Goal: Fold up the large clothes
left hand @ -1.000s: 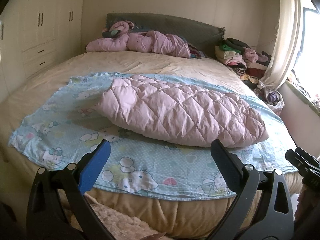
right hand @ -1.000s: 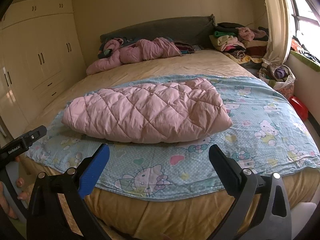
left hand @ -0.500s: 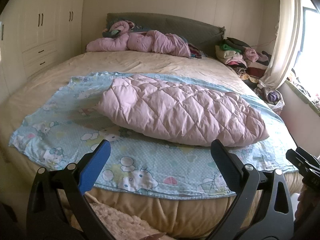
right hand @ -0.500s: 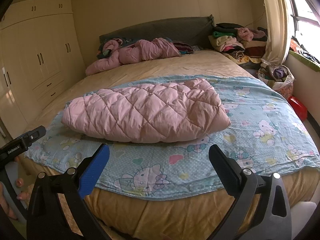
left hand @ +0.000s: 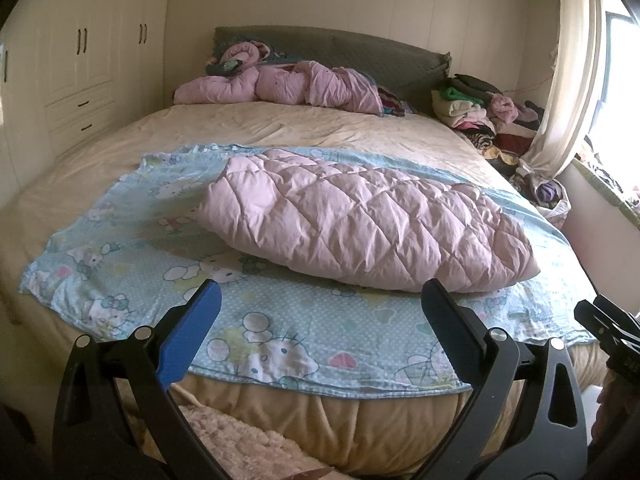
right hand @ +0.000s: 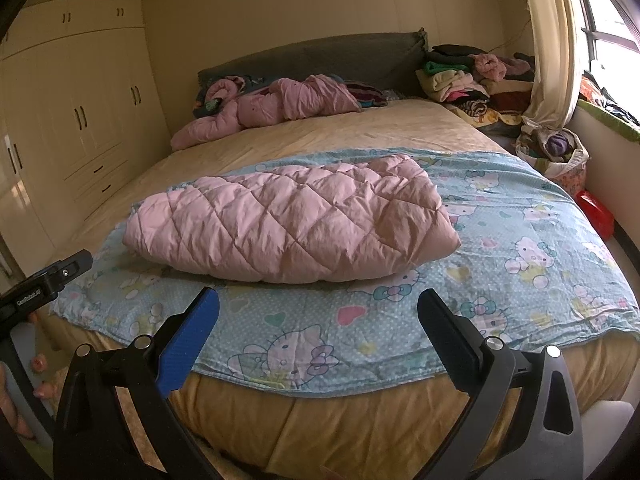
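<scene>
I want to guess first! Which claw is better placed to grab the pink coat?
Probably right, narrowly: the coat lies centred ahead of the open right claw, but rightward of the left claw.

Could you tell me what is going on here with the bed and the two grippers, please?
A person holds two grippers at the foot of a bed, folding large clothes. A pink quilted garment lies folded into a thick bundle on a blue cartoon sheet. Both the left gripper and the right gripper are open, empty and short of the bundle. Another pink garment lies crumpled near the headboard, unfolded.
</scene>
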A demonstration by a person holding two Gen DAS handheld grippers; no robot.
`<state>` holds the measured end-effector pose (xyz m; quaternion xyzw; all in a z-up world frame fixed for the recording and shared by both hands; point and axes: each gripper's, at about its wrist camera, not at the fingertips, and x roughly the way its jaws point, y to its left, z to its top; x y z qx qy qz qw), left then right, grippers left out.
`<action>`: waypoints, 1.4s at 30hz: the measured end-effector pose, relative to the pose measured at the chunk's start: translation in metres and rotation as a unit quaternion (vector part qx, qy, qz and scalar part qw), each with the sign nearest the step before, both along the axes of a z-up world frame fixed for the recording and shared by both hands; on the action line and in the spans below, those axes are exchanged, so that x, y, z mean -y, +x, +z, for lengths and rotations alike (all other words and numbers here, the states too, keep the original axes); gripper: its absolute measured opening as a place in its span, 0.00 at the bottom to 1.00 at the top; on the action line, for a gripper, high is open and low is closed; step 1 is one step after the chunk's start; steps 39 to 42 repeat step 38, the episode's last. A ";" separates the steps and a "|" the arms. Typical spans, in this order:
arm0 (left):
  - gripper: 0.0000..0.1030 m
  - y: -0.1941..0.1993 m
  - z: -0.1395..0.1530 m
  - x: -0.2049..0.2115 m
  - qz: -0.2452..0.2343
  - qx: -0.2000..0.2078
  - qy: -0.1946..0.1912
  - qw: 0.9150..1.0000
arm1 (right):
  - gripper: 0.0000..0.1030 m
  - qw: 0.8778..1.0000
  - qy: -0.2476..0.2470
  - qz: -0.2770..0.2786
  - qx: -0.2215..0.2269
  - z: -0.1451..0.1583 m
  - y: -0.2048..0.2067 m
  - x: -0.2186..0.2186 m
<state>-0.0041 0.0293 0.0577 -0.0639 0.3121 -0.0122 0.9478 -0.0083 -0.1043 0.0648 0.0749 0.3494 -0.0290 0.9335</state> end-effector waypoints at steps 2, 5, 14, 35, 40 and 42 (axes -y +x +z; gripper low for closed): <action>0.91 0.000 0.001 -0.001 -0.001 0.000 0.000 1.000 | 0.96 1.000 0.000 -0.001 0.000 0.000 0.000 0.000; 0.91 0.000 0.000 0.000 -0.001 0.000 0.003 1.000 | 0.96 1.000 0.000 0.000 0.000 0.000 0.000 0.000; 0.91 -0.001 0.000 0.000 0.000 -0.001 0.002 1.000 | 0.96 1.000 0.001 0.000 -0.001 -0.001 -0.001 -0.001; 0.91 0.030 -0.049 -0.173 0.153 -0.079 -0.008 0.985 | 0.96 0.976 -0.012 -0.205 -0.070 -0.059 -0.064 0.099; 0.91 0.055 -0.065 -0.246 0.215 -0.103 0.006 0.971 | 0.96 0.936 -0.043 -0.335 -0.102 -0.089 -0.115 0.166; 0.91 0.055 -0.065 -0.246 0.215 -0.103 0.006 0.971 | 0.96 0.936 -0.043 -0.335 -0.102 -0.089 -0.115 0.166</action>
